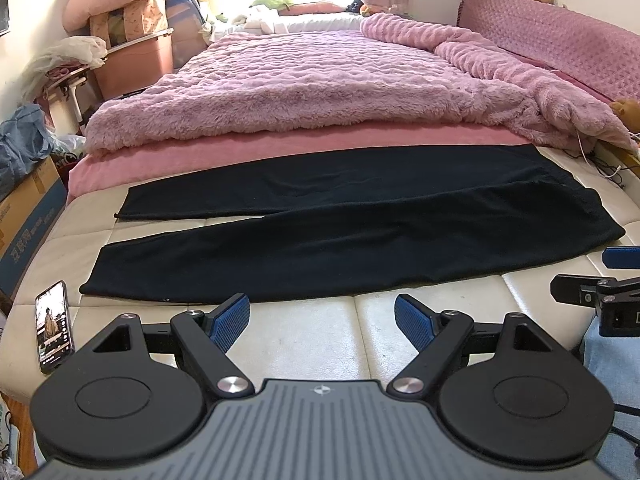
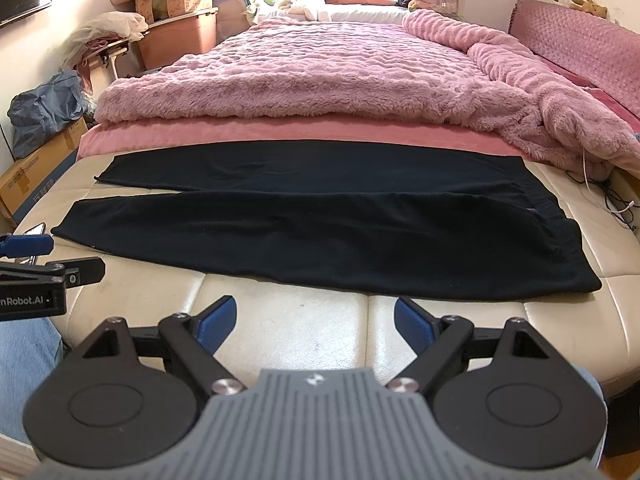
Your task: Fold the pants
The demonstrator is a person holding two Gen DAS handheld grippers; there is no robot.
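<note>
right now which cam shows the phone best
The left wrist view: the phone lies whole on the cream mattress, screen lit, left of the pants. The right wrist view shows only a sliver behind the left gripper.

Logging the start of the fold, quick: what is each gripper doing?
Left gripper: open, holding nothing, short of the pants.
Right gripper: open, holding nothing.

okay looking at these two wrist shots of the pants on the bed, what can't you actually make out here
- Phone screen, left wrist view: too small and distorted to read.
- Phone in the right wrist view: mostly hidden behind the left tongs.
- Right tongs in the left wrist view: cut off by the right edge.
- Pants waistband detail: fabric too dark in both views.
</note>
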